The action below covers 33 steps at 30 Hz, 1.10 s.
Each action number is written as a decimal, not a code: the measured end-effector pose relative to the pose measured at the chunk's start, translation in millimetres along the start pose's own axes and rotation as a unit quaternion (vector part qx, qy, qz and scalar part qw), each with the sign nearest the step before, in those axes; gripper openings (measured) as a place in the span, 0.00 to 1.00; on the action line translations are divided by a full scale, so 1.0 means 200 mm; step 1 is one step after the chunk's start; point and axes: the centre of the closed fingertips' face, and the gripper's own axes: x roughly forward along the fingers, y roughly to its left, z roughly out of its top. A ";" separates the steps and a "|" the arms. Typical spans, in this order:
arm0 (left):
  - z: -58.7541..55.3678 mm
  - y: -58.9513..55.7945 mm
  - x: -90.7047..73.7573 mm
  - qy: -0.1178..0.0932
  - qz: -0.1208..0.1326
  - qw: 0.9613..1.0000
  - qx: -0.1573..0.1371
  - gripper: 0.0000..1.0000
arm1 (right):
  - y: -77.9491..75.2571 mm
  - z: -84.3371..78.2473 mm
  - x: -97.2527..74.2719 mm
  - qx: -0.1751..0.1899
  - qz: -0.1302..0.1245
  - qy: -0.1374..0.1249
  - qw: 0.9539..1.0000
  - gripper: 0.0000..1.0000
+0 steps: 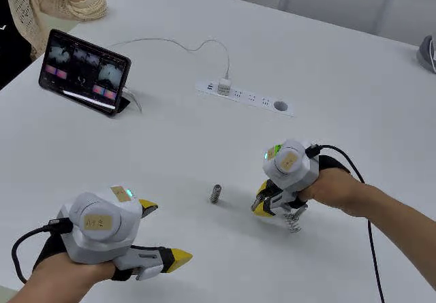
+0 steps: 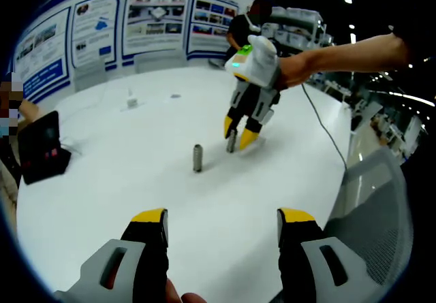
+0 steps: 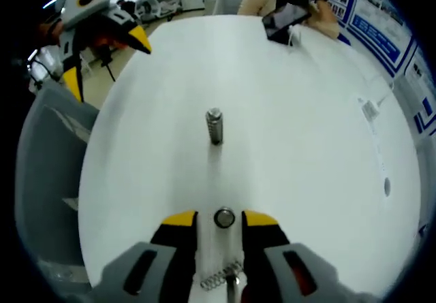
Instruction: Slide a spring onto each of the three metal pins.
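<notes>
On table (image 1: 204, 146): two pins (image 3: 214, 126), one loose spring (image 3: 221, 276).

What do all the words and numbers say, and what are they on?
Nothing can be read clearly.
Yellow stickers on the left gripper and the right gripper: handwriting, too small to read.
Wall posters: blurred.
Tablet screen: pictures, no readable words.

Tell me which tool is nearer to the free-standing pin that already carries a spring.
Right. The right tool stands close beside the pin, on its right. The left tool is farther away, off to the pin's left, with its jaws open.
</notes>
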 end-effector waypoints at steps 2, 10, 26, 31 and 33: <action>0.00 0.00 0.00 0.000 0.000 1.000 0.000 0.66 | 0.00 0.00 -0.01 0.006 -0.001 -0.003 1.000 0.31; 0.03 -0.02 0.00 -0.003 -0.002 1.000 0.008 0.67 | -0.01 -0.02 -0.07 0.039 -0.018 -0.025 0.999 0.44; 0.06 -0.06 0.00 -0.006 -0.009 1.000 0.016 0.67 | 0.02 0.00 -0.18 0.089 -0.030 -0.074 0.993 0.50; 0.06 -0.07 0.00 -0.007 -0.010 1.000 0.016 0.67 | 0.00 0.02 -0.23 0.124 -0.047 -0.113 0.985 0.51; 0.06 -0.08 0.00 -0.007 -0.011 1.000 0.016 0.67 | 0.00 0.02 -0.24 0.144 -0.055 -0.132 0.979 0.51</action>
